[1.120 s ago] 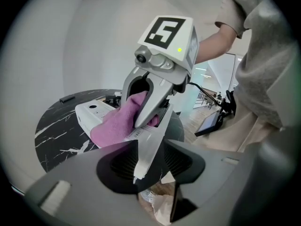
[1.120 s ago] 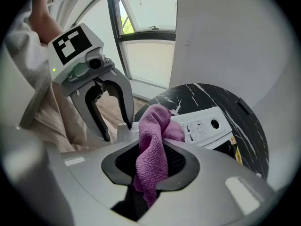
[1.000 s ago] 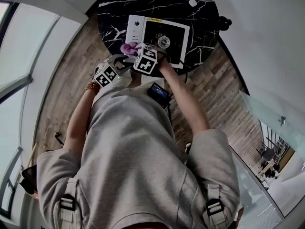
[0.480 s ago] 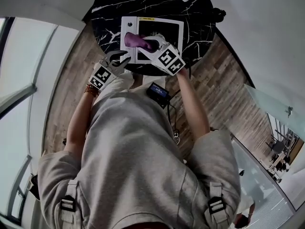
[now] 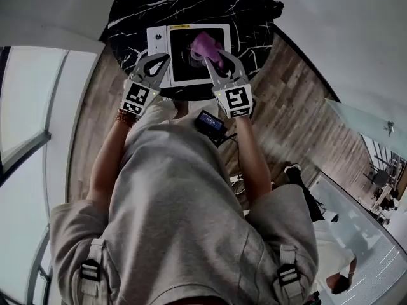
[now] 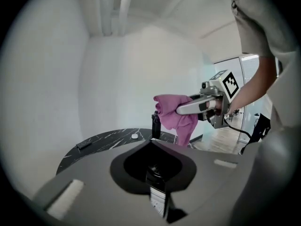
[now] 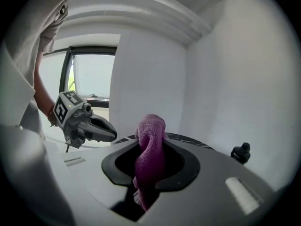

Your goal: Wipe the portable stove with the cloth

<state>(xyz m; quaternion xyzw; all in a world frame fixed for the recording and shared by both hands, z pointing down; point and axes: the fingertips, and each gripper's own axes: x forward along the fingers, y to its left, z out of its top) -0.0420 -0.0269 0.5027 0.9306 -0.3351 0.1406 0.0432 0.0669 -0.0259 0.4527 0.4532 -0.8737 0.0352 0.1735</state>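
The jaws of the right gripper (image 7: 149, 142) are clamped on the purple cloth (image 7: 150, 161), which is bunched between them and droops past the tips. The jaws of the left gripper (image 6: 153, 144) have just been closed, with nothing between them (the tips meet). At the upper centre of the head view, the cloth is held over the dark top of the portable stove (image 5: 157, 40), which is set on the black marbled counter (image 5: 127, 11).
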